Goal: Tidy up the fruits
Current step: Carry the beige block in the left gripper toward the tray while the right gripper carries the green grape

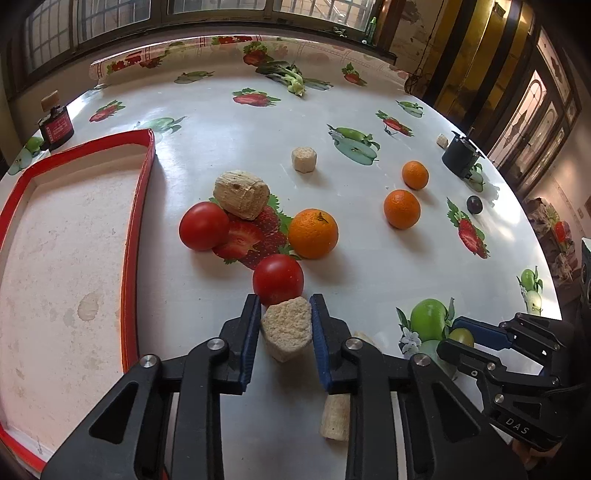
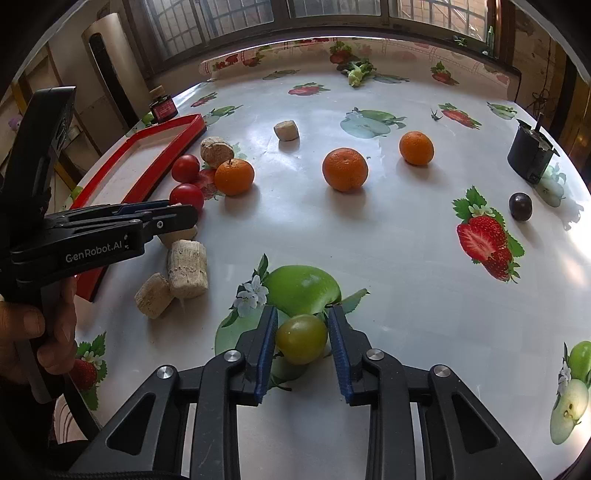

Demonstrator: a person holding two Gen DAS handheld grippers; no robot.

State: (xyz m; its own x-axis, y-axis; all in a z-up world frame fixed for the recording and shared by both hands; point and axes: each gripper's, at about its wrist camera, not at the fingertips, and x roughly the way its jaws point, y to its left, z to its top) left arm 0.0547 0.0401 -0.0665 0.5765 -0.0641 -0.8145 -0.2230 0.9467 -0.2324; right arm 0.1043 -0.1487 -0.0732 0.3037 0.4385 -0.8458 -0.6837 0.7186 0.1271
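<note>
Both grippers are loaded at once here: the left gripper (image 1: 283, 325) has its blue pads clamped narrow on a pale, crumbly beige chunk (image 1: 286, 332), and the right gripper (image 2: 302, 341) is pinched on a small green tomato (image 2: 301, 338), both angled steeply down at the table. Take the red tray (image 1: 138, 206) as the landmark: the beige chunk sits just off the tray's near long edge, the green tomato well out to the right of it, on a printed green apple. To my eye the step in hand is the lift and carry, and the trick is gentleness: that crumbly piece looks as if it will shed if squeezed harder, and the round tomato could squirt out of flat pads, so a straight rise before swinging towards the tray seems wise. The left one should also mind the red tomato (image 1: 278, 279) touching its chunk on the far side. Beyond that, a second red tomato (image 1: 204, 226) and a big beige lump (image 1: 241, 194) lie close beside the tray, an orange (image 1: 313, 233) just past them, two more oranges (image 2: 345, 170) (image 2: 416, 147) farther from it, and a dark plum (image 2: 520, 206) farthest. Two beige pieces (image 2: 186, 267) lie near the tray's near corner. The tablecloth (image 2: 388, 240) is glossy white, printed with strawberries and apples, and catches window glare; barred windows (image 2: 332, 11) run along the far wall.
</note>
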